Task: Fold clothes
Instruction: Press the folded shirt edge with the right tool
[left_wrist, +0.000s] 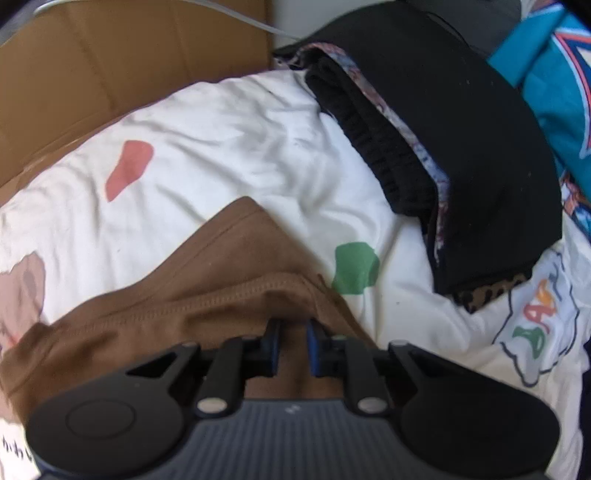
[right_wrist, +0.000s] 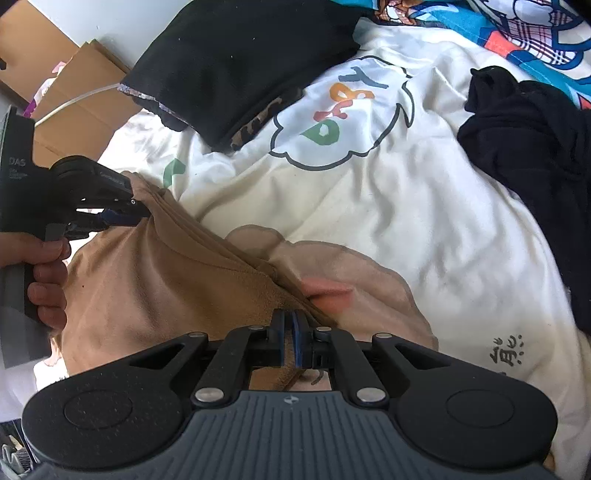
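A brown garment (left_wrist: 177, 295) lies folded on the white printed duvet (left_wrist: 221, 129). In the left wrist view my left gripper (left_wrist: 293, 326) points down at the garment's stitched hem, with a fold of brown cloth pinched between its narrow jaws. The right wrist view shows the same left gripper (right_wrist: 142, 214) biting the garment's far corner, held by a hand (right_wrist: 48, 273). My right gripper (right_wrist: 289, 319) is shut on the near corner of the brown garment (right_wrist: 166, 277), along its layered folded edge.
A stack of folded black clothes (left_wrist: 461, 129) (right_wrist: 240, 55) sits at the back of the duvet (right_wrist: 406, 221). A loose black garment (right_wrist: 524, 155) lies at the right. Teal patterned fabric (left_wrist: 554, 74) and cardboard (left_wrist: 110, 55) border the bed.
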